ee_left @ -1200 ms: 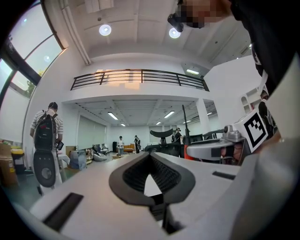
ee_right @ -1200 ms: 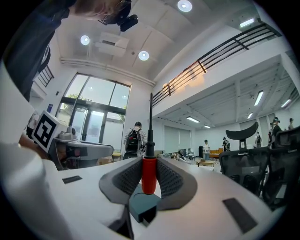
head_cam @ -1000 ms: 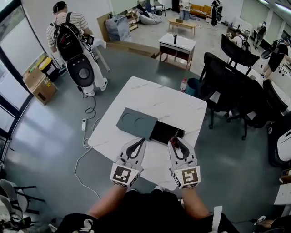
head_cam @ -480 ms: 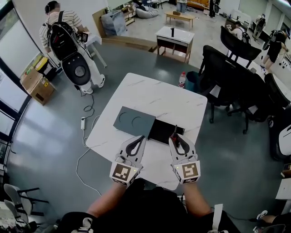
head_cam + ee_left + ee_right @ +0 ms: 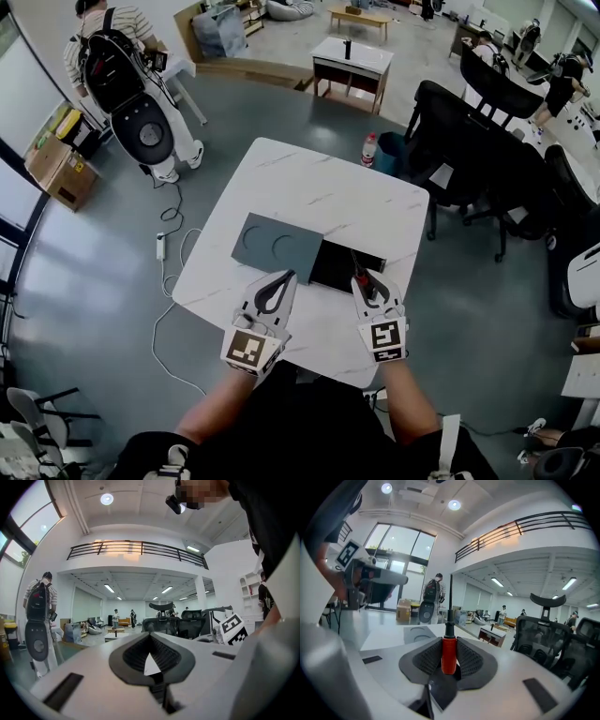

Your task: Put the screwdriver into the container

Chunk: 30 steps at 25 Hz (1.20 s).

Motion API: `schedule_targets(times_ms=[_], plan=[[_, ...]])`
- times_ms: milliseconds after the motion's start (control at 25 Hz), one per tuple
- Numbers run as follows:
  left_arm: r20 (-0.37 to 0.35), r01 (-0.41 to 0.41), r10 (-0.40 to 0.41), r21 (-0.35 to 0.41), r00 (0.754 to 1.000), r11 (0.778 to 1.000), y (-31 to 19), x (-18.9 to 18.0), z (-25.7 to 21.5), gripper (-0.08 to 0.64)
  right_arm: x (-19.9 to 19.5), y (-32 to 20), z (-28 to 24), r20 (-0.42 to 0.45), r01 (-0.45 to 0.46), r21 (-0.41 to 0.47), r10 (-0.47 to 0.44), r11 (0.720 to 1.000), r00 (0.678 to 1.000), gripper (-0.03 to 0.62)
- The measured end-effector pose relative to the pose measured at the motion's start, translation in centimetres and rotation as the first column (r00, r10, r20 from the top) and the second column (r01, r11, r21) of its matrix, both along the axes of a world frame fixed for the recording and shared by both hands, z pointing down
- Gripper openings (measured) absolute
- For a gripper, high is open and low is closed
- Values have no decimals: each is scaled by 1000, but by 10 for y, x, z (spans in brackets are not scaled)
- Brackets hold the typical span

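Observation:
On the white marble table (image 5: 319, 202) a black open container (image 5: 336, 269) lies next to its dark grey lid (image 5: 277, 247), which has two round recesses. My right gripper (image 5: 361, 277) is shut on a screwdriver (image 5: 358, 272) by its red handle (image 5: 448, 654). The black shaft (image 5: 451, 597) points forward over the container's near right edge. My left gripper (image 5: 286, 277) hovers at the lid's near edge, shut (image 5: 151, 634) with nothing between its pads. The lid (image 5: 416, 633) also shows in the right gripper view, ahead and to the left.
Black office chairs (image 5: 469, 155) crowd the table's right side. A bottle (image 5: 368, 148) stands on the floor beyond the far corner. A power strip with cable (image 5: 161, 246) lies on the floor at the left. A person with a backpack (image 5: 112, 66) stands far left.
My right gripper has moved a little forward with the screwdriver, so its shaft now reaches over the container's edge. The left gripper has barely moved.

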<state>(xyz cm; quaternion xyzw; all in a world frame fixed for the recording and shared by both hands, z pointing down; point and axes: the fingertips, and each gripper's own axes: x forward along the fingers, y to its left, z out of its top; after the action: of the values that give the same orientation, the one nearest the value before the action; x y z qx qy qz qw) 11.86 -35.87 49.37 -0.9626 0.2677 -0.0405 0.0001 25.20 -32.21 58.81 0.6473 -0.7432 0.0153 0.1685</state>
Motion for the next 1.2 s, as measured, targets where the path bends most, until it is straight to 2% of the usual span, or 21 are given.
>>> schedule_targets(times_ms=[120,200,320,400,480,640,760,920,1040,1200], plan=[[-2,12,-13,-47,1000,999,-7,-6,3,5,4,-7,30,-39,5,-93,-9,996,999,109],[-9,16,-17,-45,1000,999,-13,-10,4,5,10,-14,52,-86,4,-164,-18,986,996,109],[-5,10,-10,-40,1000,999,-18,-17,8,5,18,-20,86,-165,2,-285,-51,959,985,108],[-8,7,-8,-48,1000,999,-19,-21,13,5,22,-23,106,-223,17,-364,-104,931,969,109],[-8,22,-22,-86,1000,996,-22,-25,19,5,25,-27,124,-276,33,-447,-172,894,946,109],[-16,16,-17,-85,1000,996,-23,-28,21,5,28,-25,157,-330,57,-605,-314,794,890,108],[-20,10,-13,-100,1000,995,-22,-28,23,5,31,-25,174,-333,56,-689,-384,723,861,109],[-19,10,-13,-116,1000,993,-22,-31,27,5,38,-23,193,-329,33,-789,-467,614,821,109],[-25,17,-21,-134,999,991,-24,-34,26,5,40,-24,204,-338,10,-825,-507,565,793,109],[-34,14,-18,-111,999,994,-25,-40,23,5,37,-23,211,-319,-6,-859,-525,513,789,109]])
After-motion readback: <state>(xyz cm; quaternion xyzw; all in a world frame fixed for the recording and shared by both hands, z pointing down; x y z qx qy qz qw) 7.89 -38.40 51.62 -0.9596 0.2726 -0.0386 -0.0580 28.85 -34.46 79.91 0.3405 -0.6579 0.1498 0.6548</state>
